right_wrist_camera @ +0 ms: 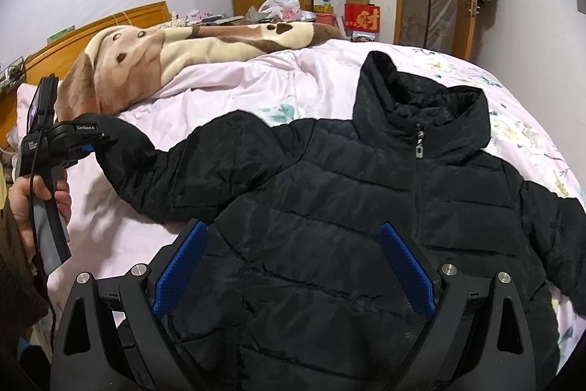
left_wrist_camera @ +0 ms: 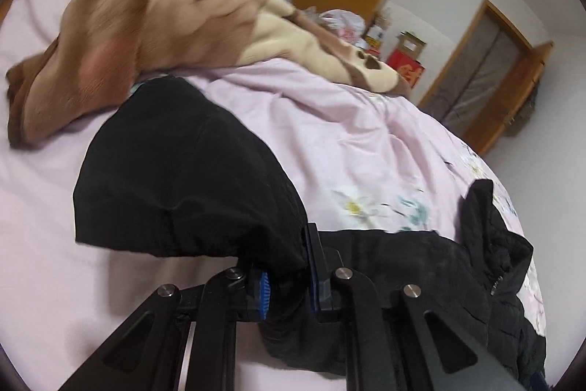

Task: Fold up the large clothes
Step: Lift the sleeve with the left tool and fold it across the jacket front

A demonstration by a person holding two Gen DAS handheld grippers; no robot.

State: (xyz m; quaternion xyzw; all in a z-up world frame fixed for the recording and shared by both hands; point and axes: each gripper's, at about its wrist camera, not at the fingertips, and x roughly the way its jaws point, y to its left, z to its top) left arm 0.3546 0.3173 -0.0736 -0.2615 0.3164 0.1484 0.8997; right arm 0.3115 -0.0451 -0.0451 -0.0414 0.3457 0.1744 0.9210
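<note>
— Blue pads of our right gripper (right_wrist_camera: 293,266) hang spread and empty over the jacket (right_wrist_camera: 366,207), which lies front-up on the bed (right_wrist_camera: 256,79), hood toward twelve o'clock.

— And our left gripper (left_wrist_camera: 287,275)?

— Clamped on the sleeve (left_wrist_camera: 183,163) cuff, out at nine o'clock from the chest. The sleeve's length runs nine to three, so we judge the left is nearer to fold it across.
</note>
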